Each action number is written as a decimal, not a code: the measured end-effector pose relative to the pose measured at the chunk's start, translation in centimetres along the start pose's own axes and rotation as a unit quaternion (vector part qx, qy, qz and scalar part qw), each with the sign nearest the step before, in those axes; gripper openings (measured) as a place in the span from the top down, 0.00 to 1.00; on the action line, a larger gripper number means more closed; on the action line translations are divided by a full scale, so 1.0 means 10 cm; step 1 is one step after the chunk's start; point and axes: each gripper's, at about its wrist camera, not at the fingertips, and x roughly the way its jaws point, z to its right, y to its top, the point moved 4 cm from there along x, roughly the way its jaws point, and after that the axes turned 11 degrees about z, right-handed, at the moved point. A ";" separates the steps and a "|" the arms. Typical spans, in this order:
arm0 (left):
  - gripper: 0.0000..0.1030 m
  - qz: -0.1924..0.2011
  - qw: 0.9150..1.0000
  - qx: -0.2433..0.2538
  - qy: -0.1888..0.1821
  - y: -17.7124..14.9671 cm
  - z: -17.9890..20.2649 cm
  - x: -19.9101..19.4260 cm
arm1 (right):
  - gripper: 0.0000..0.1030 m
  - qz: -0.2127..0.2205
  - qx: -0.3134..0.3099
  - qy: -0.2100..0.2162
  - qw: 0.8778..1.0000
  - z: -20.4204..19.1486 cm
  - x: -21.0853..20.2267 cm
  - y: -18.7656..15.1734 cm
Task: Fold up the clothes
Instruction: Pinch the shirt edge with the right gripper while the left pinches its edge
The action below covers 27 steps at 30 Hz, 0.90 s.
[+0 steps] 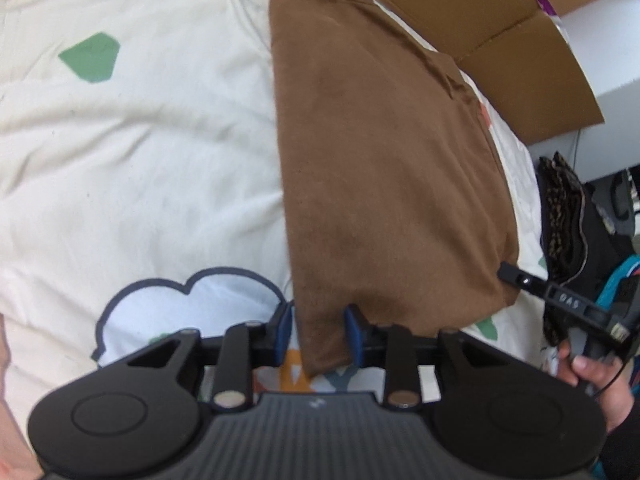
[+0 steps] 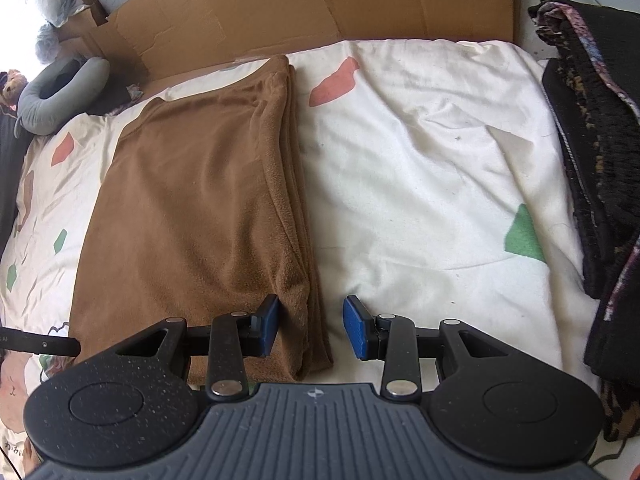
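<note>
Left tool [image 1: 320, 334] wide, pads astride the near left corner of the brown garment [image 1: 384, 168], not yet pinched. Right tool [image 2: 314, 330] wide too, straddling the near right folded edge at lower centre. Garment flat on the bed [image 2: 420, 152], folded lengthwise. Likely next: pinch both near corners, lift, carry toward the far edge for a crosswise fold.

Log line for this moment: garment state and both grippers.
brown garment folded lengthwise on bed sheet | left gripper open at near corner | right gripper open at near right edge | no grasp
</note>
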 end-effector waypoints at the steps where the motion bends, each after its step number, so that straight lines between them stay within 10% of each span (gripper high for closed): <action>1: 0.69 0.000 1.000 -0.009 -0.004 0.00 -0.01 0.00 | 0.59 0.000 -0.002 0.001 1.000 -0.01 0.02 -0.01; 11: 0.91 -0.001 0.999 -0.044 -0.016 0.01 -0.09 0.01 | 0.59 -0.009 0.005 0.016 1.000 -0.02 0.06 -0.02; 27: 0.85 0.009 0.996 -0.075 -0.037 0.03 -0.20 0.07 | 0.61 -0.044 0.079 0.059 0.994 0.14 0.17 0.00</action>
